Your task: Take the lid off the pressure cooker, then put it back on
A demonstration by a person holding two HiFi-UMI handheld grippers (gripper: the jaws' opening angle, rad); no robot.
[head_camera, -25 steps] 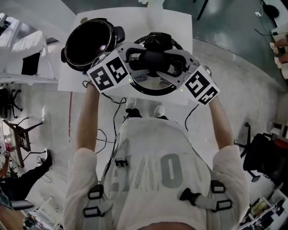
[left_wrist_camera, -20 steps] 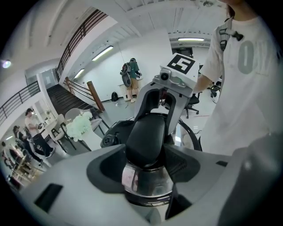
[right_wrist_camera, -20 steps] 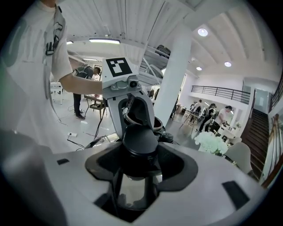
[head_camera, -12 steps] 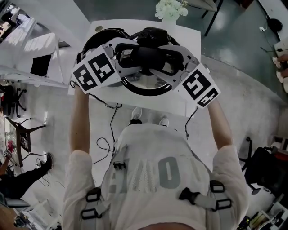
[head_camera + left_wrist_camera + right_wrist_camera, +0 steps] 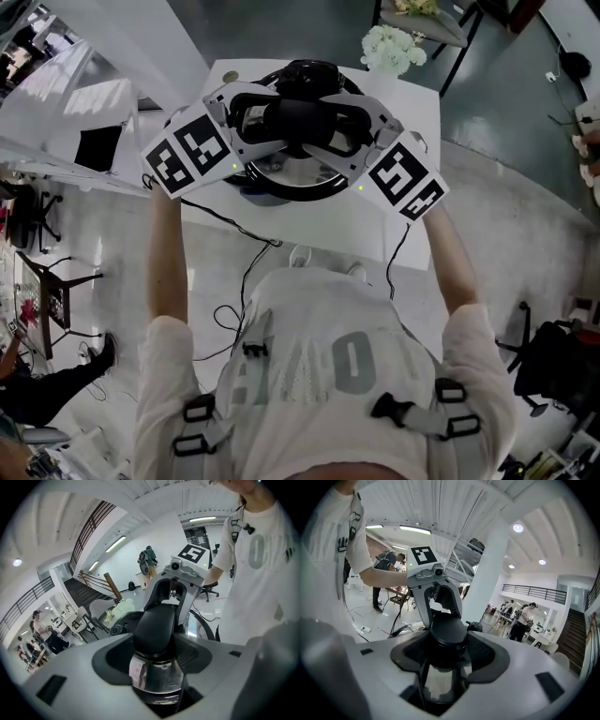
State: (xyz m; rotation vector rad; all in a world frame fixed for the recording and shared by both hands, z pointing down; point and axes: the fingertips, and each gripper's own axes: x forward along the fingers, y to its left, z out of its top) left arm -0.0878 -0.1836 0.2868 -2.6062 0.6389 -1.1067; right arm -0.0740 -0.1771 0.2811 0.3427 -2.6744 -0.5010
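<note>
The pressure cooker lid (image 5: 292, 178), a shiny steel disc with a black rim, is carried by its thick black handle (image 5: 302, 116) over the white table. My left gripper (image 5: 270, 120) and right gripper (image 5: 339, 127) clamp that handle from opposite sides. In the left gripper view the handle (image 5: 156, 624) sits between the pads of the left gripper (image 5: 154, 645), with the steel lid (image 5: 157, 679) below. The right gripper view shows the same handle (image 5: 447, 631) inside the right gripper (image 5: 447, 652). The pot is hidden beneath the lid; whether the lid touches it cannot be told.
The white table (image 5: 398, 220) carries a vase of white flowers (image 5: 394, 47) at its far right corner. Black cables (image 5: 251, 258) hang off its near edge. A white desk (image 5: 89, 112) stands to the left and a chair (image 5: 427, 23) beyond the table.
Both grippers carried the lid leftward from beside the open pot to over it. The pot's dark interior, visible earlier, is now covered by the lid.
</note>
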